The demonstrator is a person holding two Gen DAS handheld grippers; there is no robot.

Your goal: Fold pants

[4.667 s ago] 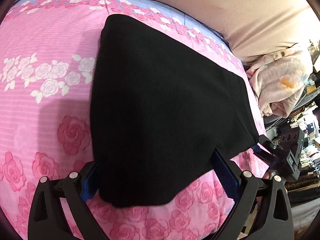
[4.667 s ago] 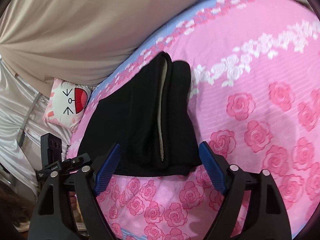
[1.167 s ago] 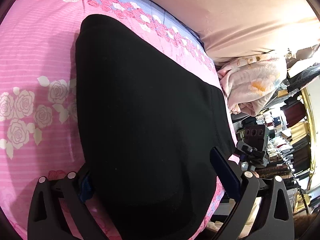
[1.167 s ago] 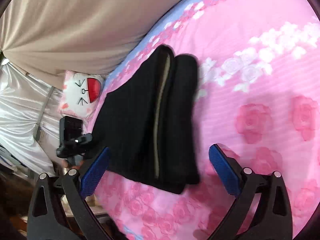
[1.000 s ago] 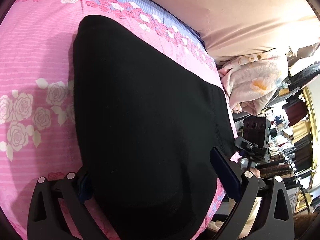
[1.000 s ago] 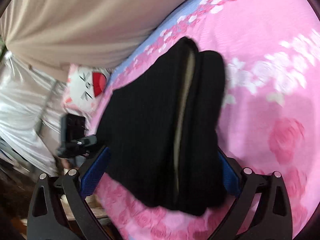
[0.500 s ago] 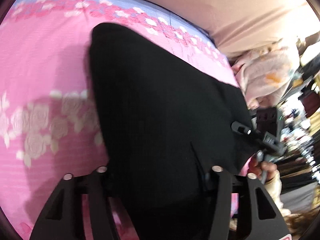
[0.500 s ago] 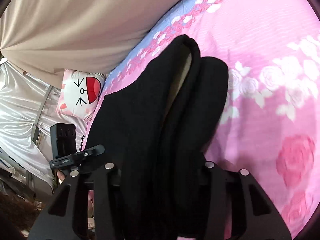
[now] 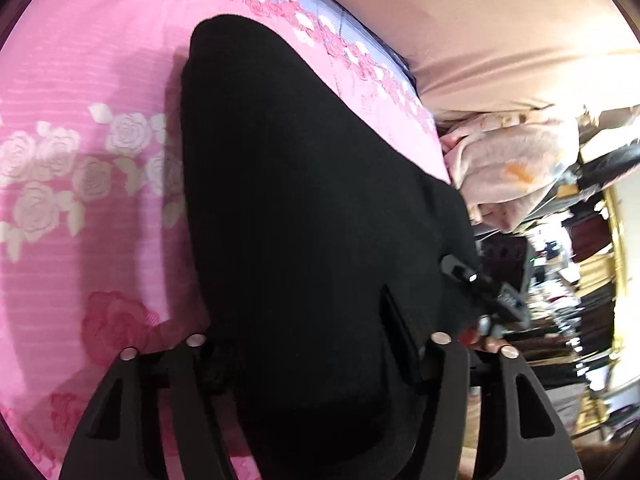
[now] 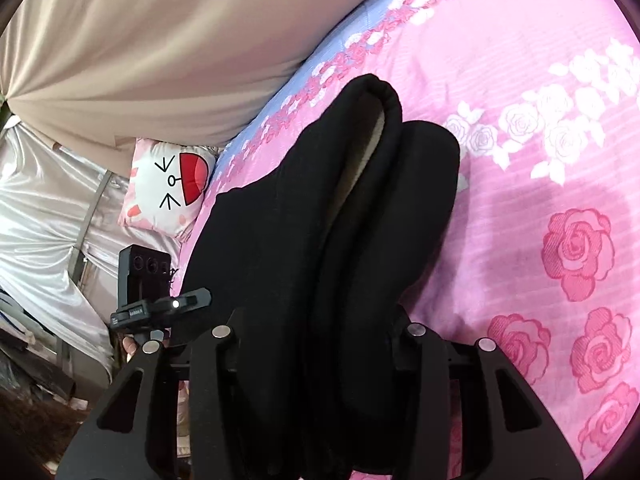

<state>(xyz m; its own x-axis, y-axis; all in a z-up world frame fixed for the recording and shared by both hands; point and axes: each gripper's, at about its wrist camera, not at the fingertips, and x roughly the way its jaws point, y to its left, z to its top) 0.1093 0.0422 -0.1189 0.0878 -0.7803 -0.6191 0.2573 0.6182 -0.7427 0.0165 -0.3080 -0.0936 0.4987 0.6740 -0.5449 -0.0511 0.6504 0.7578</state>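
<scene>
Left tongs [image 9: 300, 364] just reopened slightly, black pants [image 9: 304, 208] bunched between jaws; right tongs [image 10: 316, 344] clamped on pants, on pink bed [image 10: 560, 160].

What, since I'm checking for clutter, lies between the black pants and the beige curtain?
Only bedsheet: pink cloth, then its blue rose-printed border, between pants and curtain. The right wrist view shows it.
</scene>
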